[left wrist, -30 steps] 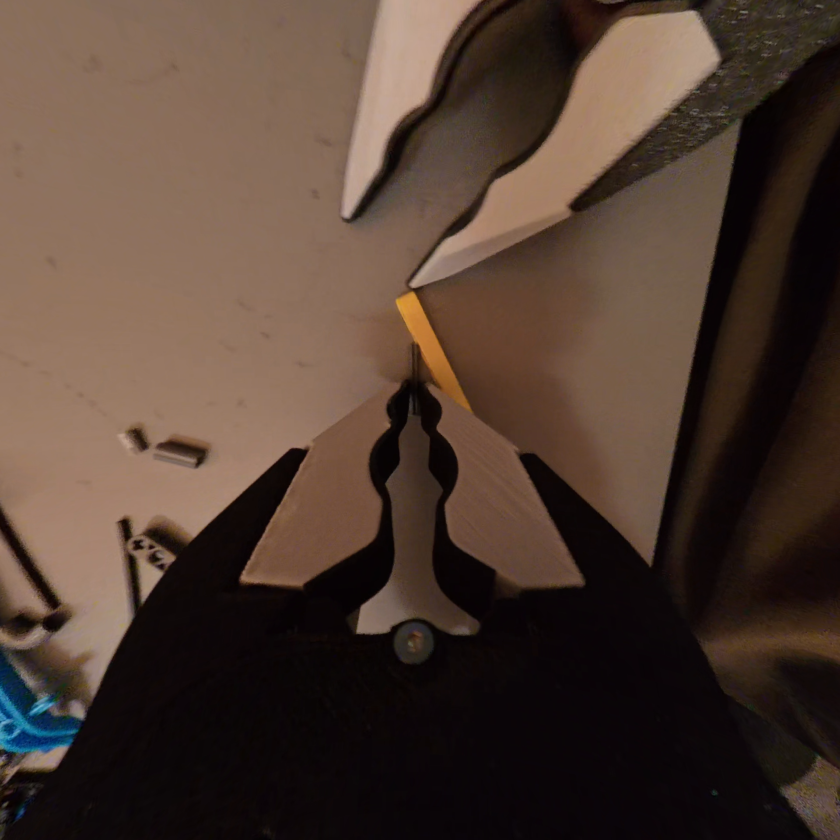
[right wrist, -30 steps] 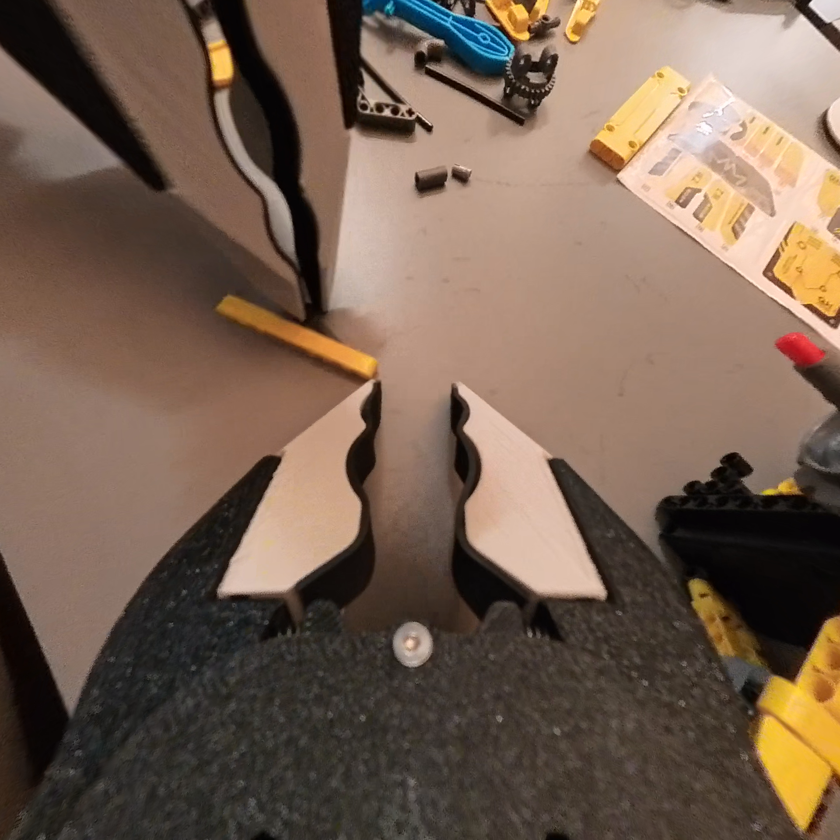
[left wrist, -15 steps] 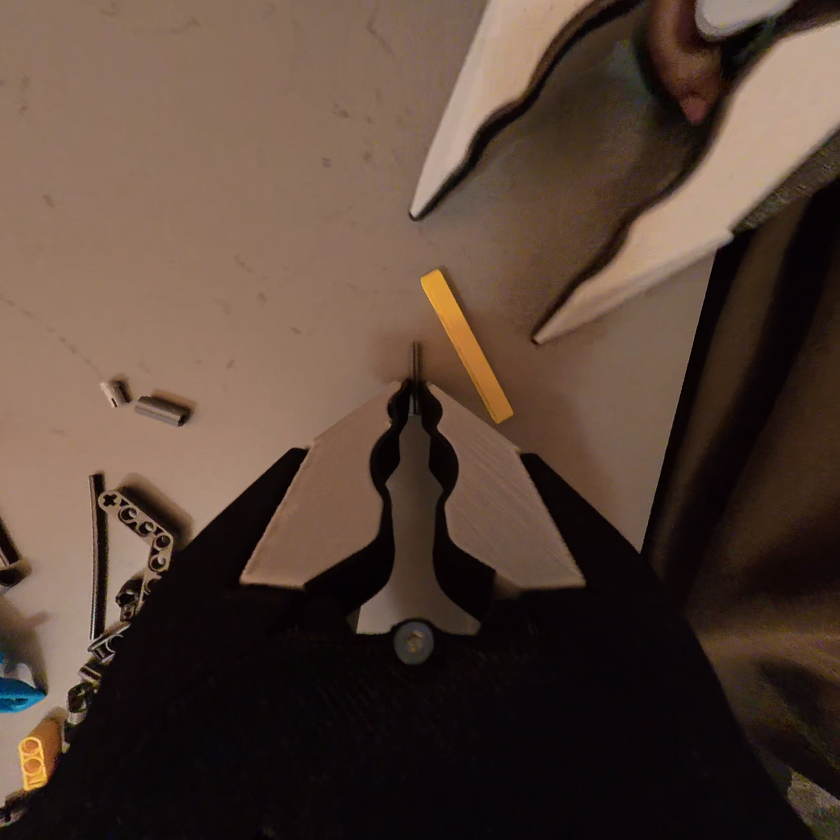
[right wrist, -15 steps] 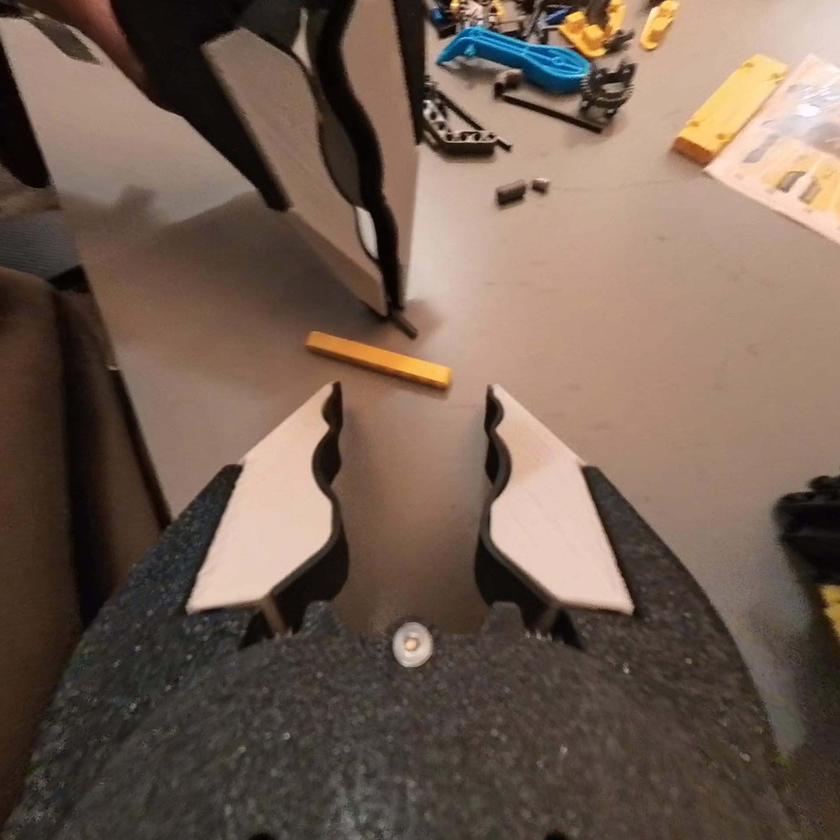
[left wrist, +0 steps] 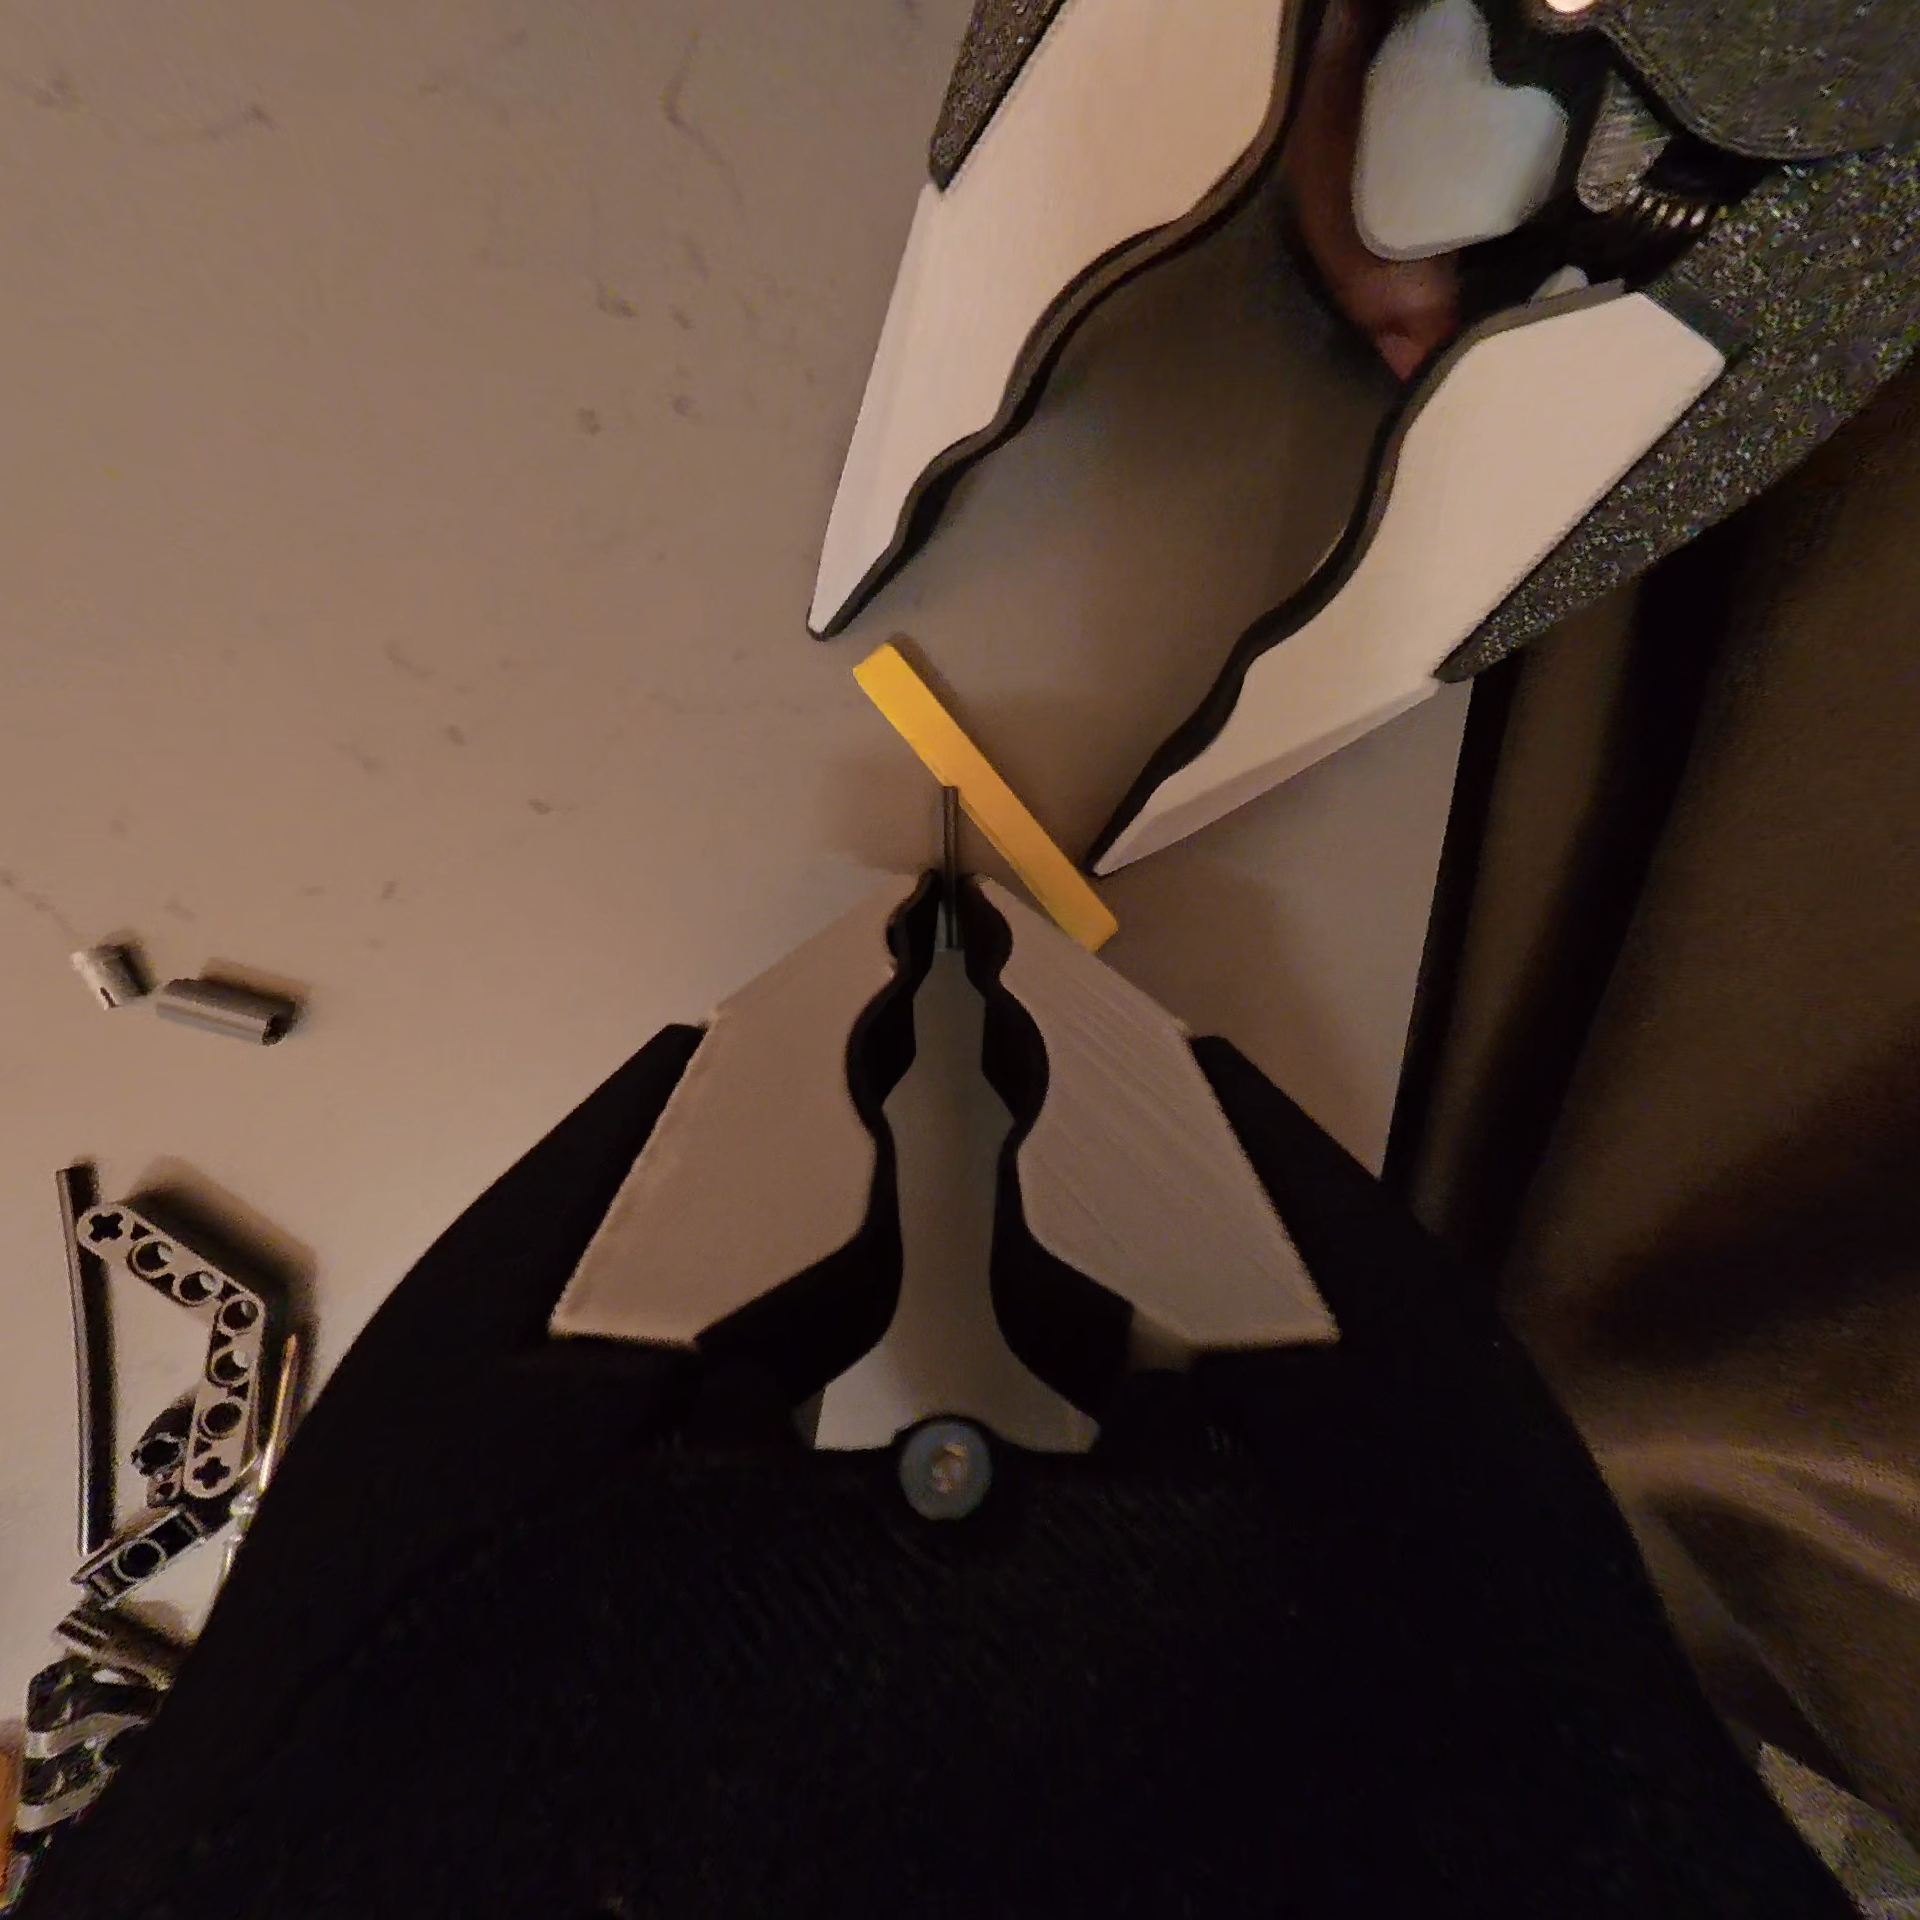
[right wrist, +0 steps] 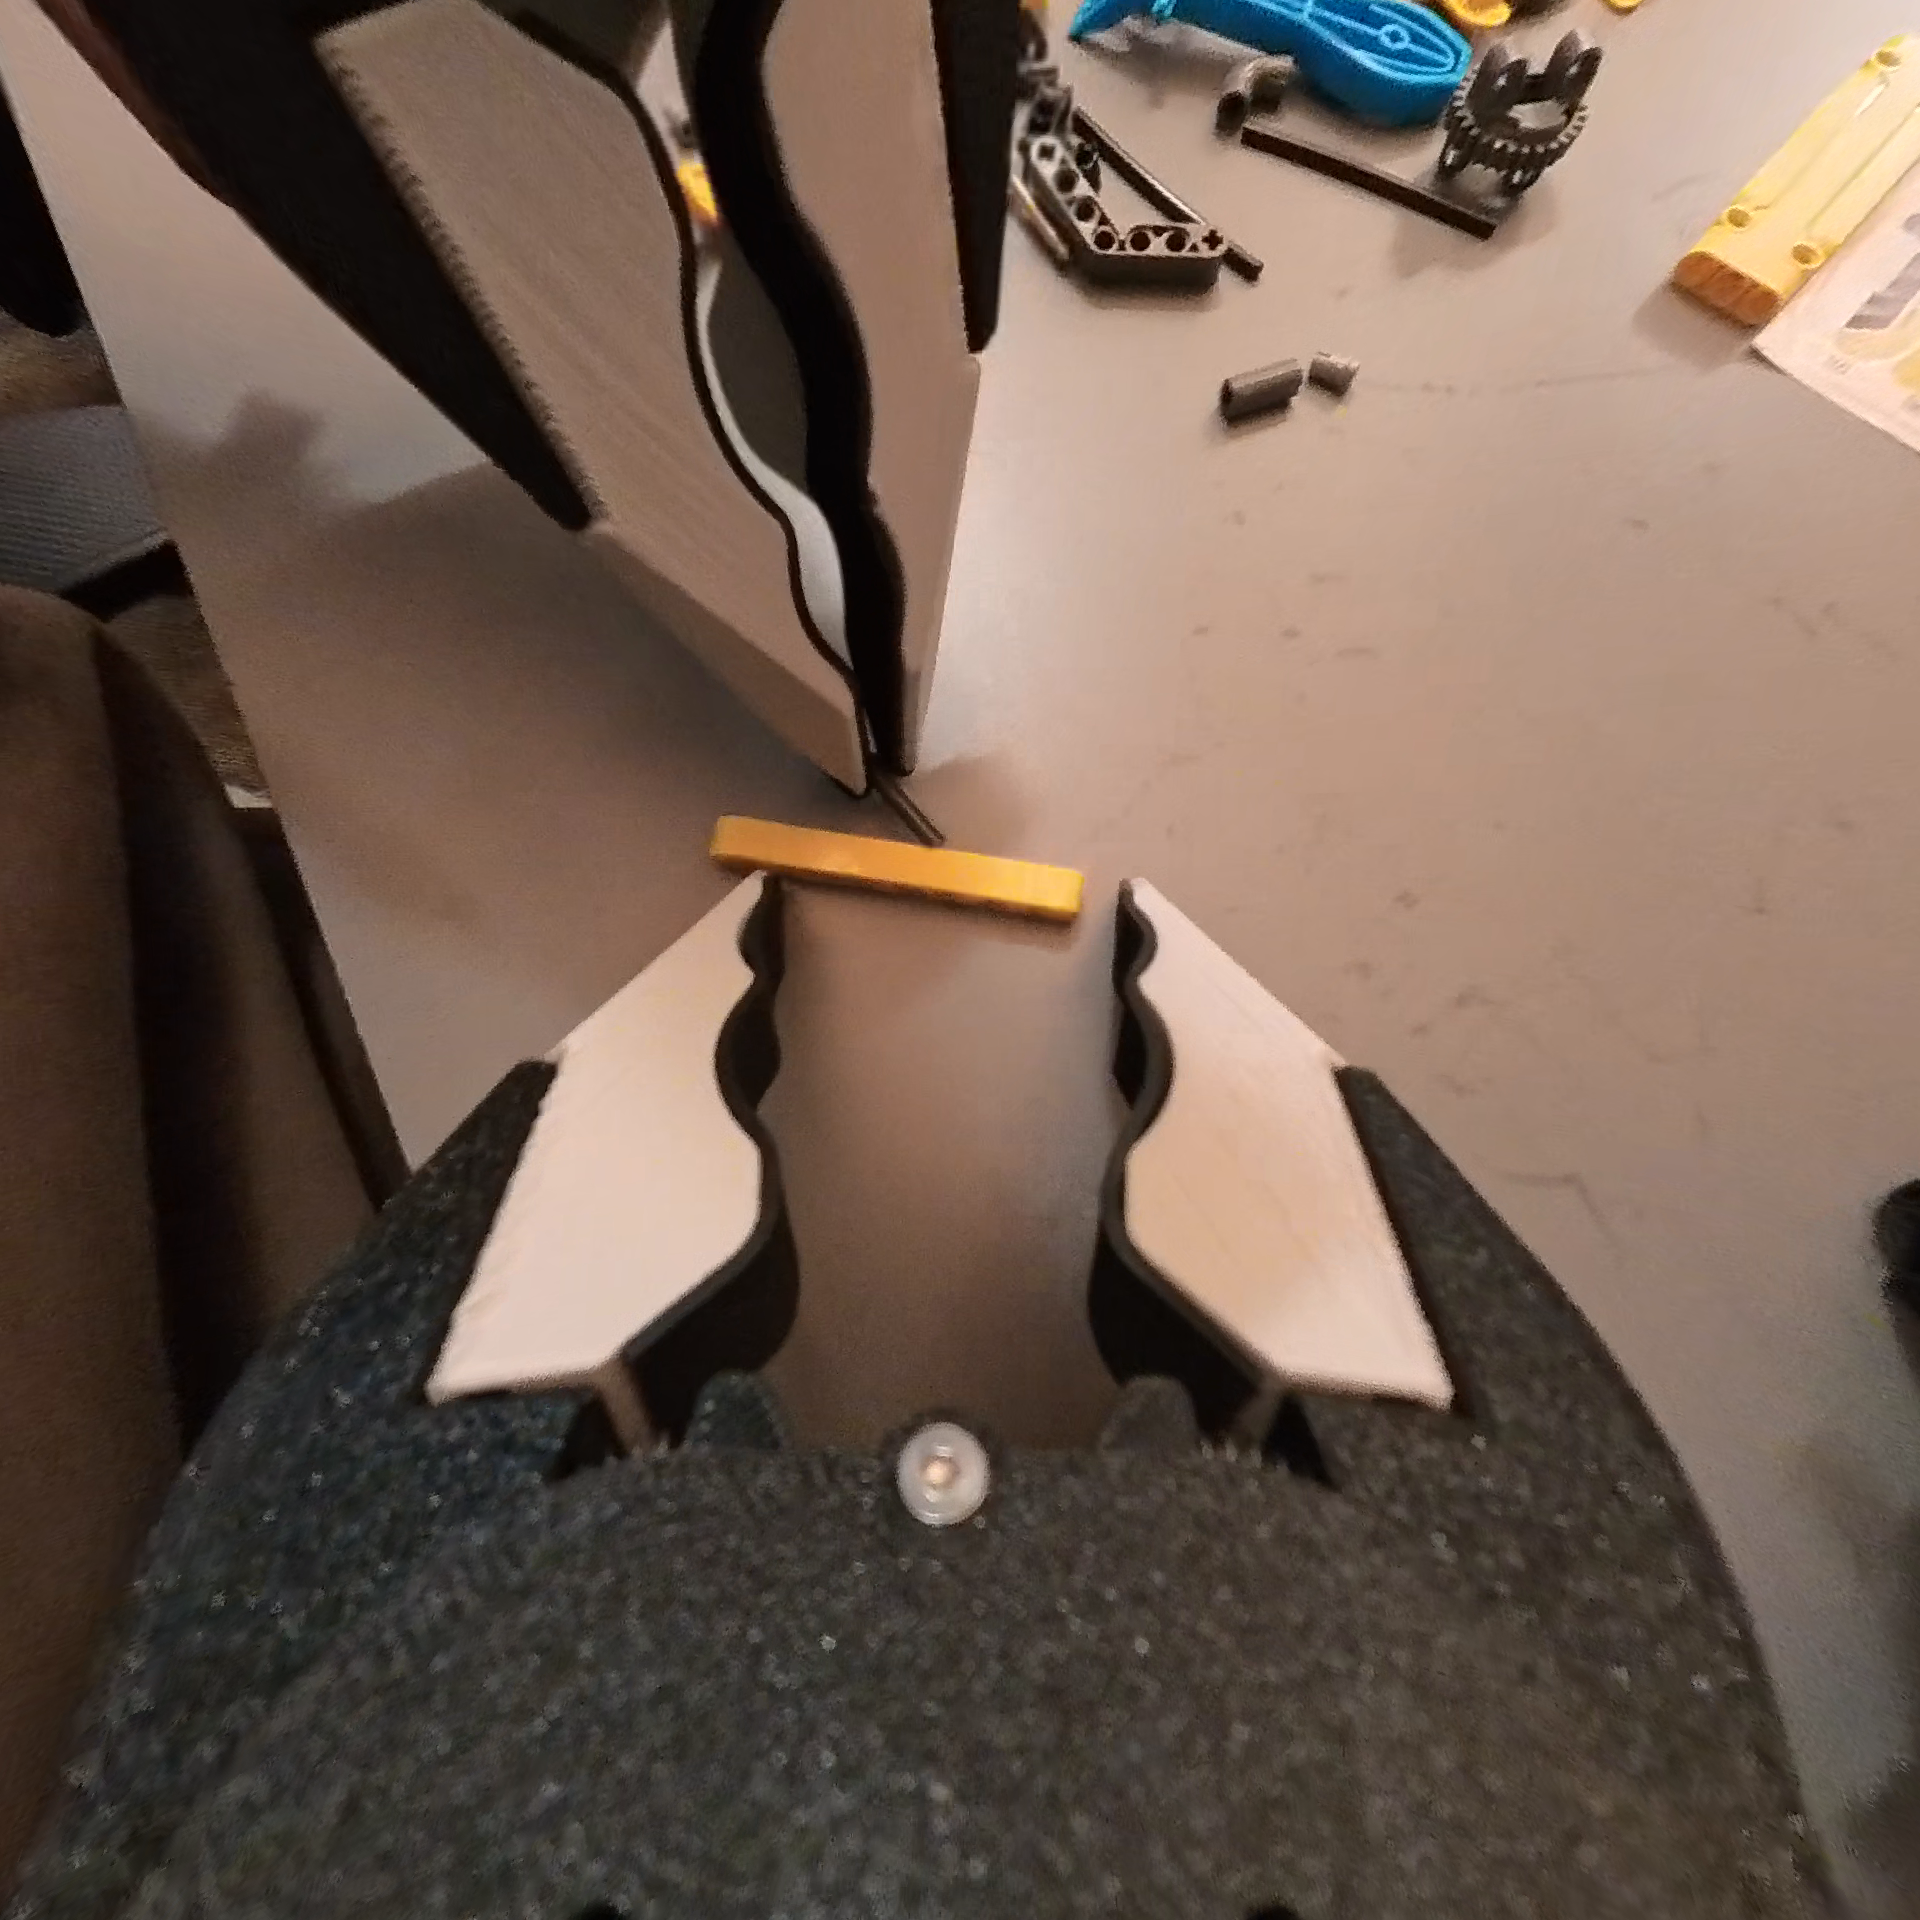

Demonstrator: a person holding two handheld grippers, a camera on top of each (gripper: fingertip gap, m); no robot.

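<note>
My left gripper [left wrist: 948, 883] is shut on a thin dark pin [left wrist: 948, 847] whose tip pokes out past the fingertips, just above the table next to a flat yellow bar [left wrist: 982, 795]. The same gripper [right wrist: 878, 784], pin [right wrist: 914, 819] and yellow bar [right wrist: 899, 868] show in the right wrist view. My right gripper [right wrist: 940, 904] is open and empty; its fingertips stand at the two ends of the yellow bar, close to the table. It also shows in the left wrist view [left wrist: 956, 748], facing my left gripper.
Two small grey sleeves [right wrist: 1283, 384] lie on the grey table [right wrist: 1455, 727]. Farther back lie a black bent beam [right wrist: 1122, 223], a black axle [right wrist: 1361, 182], a black gear [right wrist: 1517, 114], a blue part [right wrist: 1309, 52], a yellow block [right wrist: 1787, 229] and a printed sheet [right wrist: 1860, 353]. The table edge and brown fabric [left wrist: 1714, 1143] are beside the grippers. Only a small space, under 4 cm, lies between the two pairs of fingers. Both grippers' tips are roughly 20 cm from the black axle [right wrist: 1361, 182].
My right gripper has opened wider and moved up to the yellow bar, its tips now at the bar's ends. My left gripper keeps the pin and stays beside the bar.
</note>
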